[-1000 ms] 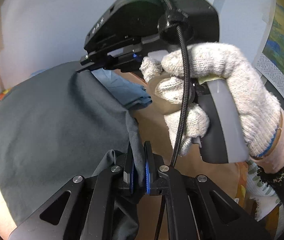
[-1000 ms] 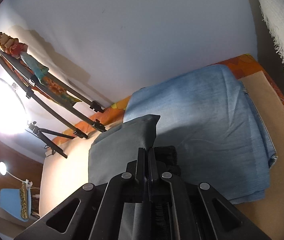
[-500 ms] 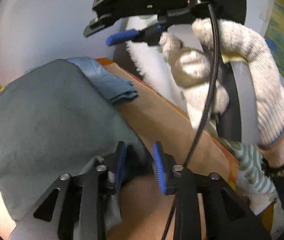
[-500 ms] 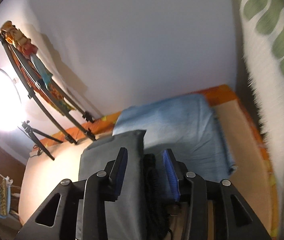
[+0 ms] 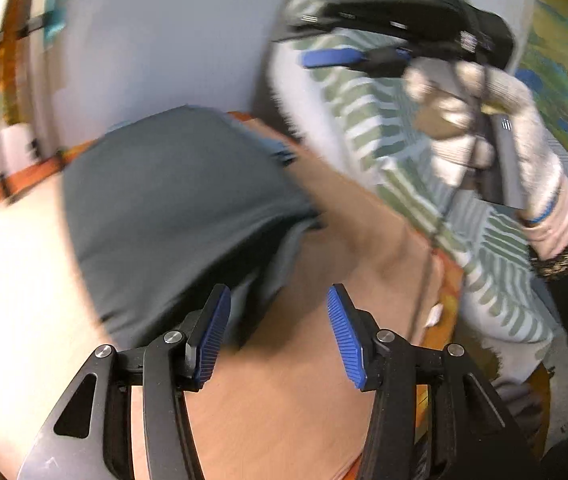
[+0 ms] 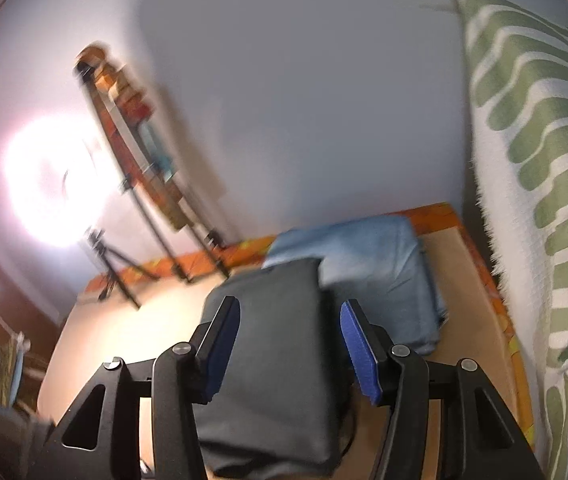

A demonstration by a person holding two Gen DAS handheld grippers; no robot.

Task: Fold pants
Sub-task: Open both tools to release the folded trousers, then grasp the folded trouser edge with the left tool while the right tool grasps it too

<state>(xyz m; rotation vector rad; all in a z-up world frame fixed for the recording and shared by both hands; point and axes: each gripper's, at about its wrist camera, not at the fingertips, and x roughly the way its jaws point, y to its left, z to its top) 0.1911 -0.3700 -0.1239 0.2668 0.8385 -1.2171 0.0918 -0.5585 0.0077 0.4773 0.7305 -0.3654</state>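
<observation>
The dark grey pants [image 5: 172, 200] lie folded into a compact block on the tan bed surface; in the right wrist view the grey pants [image 6: 272, 352] partly overlap folded light blue pants [image 6: 376, 264]. My left gripper [image 5: 278, 336] hovers just off the near edge of the fold, jaws opening, blue pads clear of the cloth. My right gripper [image 6: 290, 348] hangs above the grey block, jaws opening, nothing pressed between its pads. In the left wrist view the right gripper [image 5: 336, 58] is raised high, held by a gloved hand [image 5: 484, 132].
A green and white patterned blanket [image 6: 544, 184] rises along the right side of the bed. An orange border [image 6: 436, 212] edges the mattress by the pale wall. Tripod legs [image 6: 112, 272] and a bright lamp [image 6: 48, 188] stand at the left.
Both grippers were shut on the grey pants and have let go. The left one drew back off the fold's edge; the right one rose, and the cloth now lies flat.
</observation>
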